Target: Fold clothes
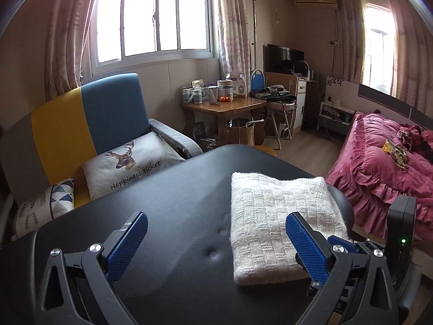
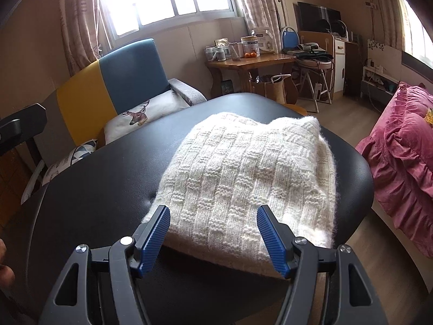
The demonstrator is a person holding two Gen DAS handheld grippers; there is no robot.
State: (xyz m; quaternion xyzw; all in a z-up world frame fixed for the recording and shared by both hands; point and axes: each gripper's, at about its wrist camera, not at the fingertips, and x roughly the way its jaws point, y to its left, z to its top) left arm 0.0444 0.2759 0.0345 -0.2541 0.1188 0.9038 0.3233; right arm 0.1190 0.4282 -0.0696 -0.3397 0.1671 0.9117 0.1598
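A white knitted garment [image 1: 273,224] lies folded into a thick rectangle on the right part of the black padded table [image 1: 173,211]. My left gripper [image 1: 216,226] hovers open above the table, with its right fingertip over the garment's near right part and its left one over bare table. In the right wrist view the same folded garment [image 2: 243,173] fills the middle. My right gripper [image 2: 213,219] is open at the garment's near edge with nothing between its fingers. Part of the right gripper's black body [image 1: 400,233] shows at the right edge of the left wrist view.
A yellow and blue armchair [image 1: 89,119] with a deer cushion [image 1: 132,162] stands to the left behind the table. A wooden side table [image 1: 224,108] with jars is at the back. A pink bed [image 1: 384,168] lies to the right, across a strip of wooden floor.
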